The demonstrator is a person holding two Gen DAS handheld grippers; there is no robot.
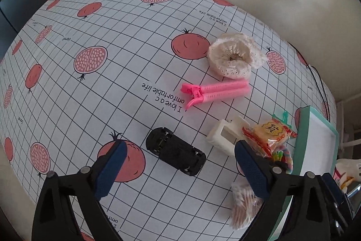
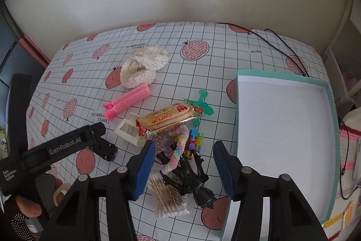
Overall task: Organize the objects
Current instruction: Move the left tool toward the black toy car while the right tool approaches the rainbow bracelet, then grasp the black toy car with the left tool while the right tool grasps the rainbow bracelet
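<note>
The left claw (image 1: 178, 164) hung spread wide over the small black plastic toy car (image 1: 175, 154), which lay upside down on the pomegranate-print gridded surface (image 1: 112, 94), wheels up, its pads apart from it on either side. That car looked light and rigid, with smooth flanks; I judged the long sides the best place to pinch, square across the body, since a grip on the wheels would likely roll or slip.

The right claw (image 2: 183, 167) stood part-way parted above the heap just beside the empty mint-green cardboard box lid (image 2: 329, 119), gripping nothing I could see. Beneath it lay a black spiky plastic figure (image 2: 191, 180), stiff but awkward, likely to snag on the pastel twisted candy rope (image 2: 178, 151) draped across it. The clear bag of cotton swabs (image 2: 168, 198) beside them would be soft and slippery. The crinkly orange rice-cracker packet (image 2: 168, 120) looked light and crushable, wanting a gentle hold at mid-length.
</note>
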